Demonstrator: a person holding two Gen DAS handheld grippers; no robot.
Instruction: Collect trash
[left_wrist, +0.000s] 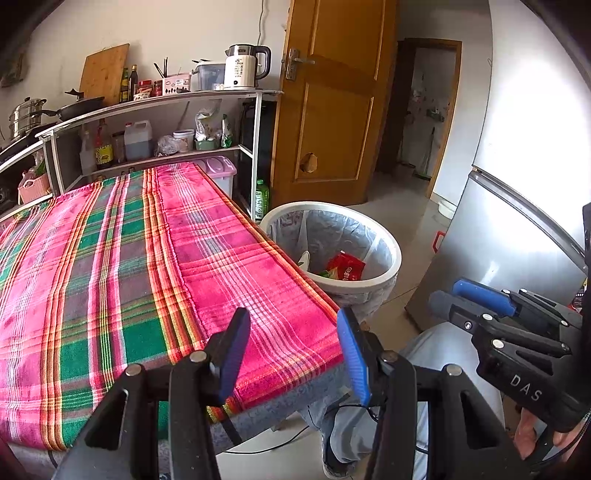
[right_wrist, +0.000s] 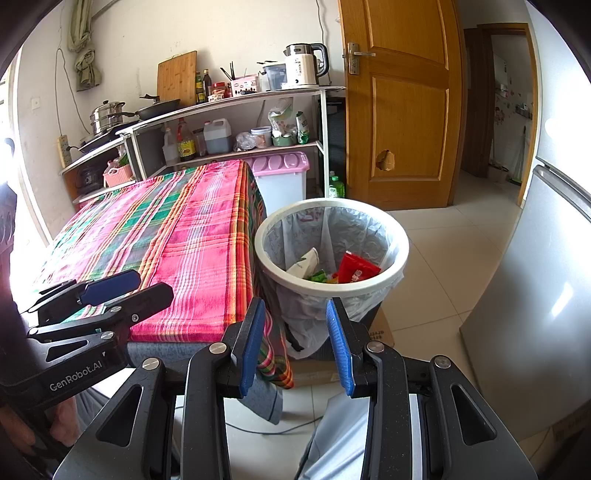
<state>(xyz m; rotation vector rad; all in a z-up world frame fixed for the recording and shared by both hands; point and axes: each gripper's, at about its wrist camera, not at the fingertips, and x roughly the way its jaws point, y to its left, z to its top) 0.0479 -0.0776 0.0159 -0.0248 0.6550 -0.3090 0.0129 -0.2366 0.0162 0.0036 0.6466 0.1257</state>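
Observation:
A white trash bin (right_wrist: 369, 288) lined with a clear bag stands on the floor beside the table's right edge; it also shows in the left wrist view (left_wrist: 391, 247). Inside lie a red wrapper (right_wrist: 356, 267), a white wrapper (right_wrist: 304, 264) and green scraps (right_wrist: 317, 276). My left gripper (left_wrist: 293, 354) is open and empty over the near right corner of the plaid tablecloth (left_wrist: 129, 258). My right gripper (right_wrist: 295, 343) is open and empty, low in front of the bin. I see no loose trash on the cloth.
A kitchen shelf (right_wrist: 229, 107) with a kettle, bottles and pans stands behind the table. A lilac storage box (right_wrist: 284, 173) sits by the table's far end. A wooden door (right_wrist: 402, 110) is at the back, a silver fridge (right_wrist: 535, 295) at the right.

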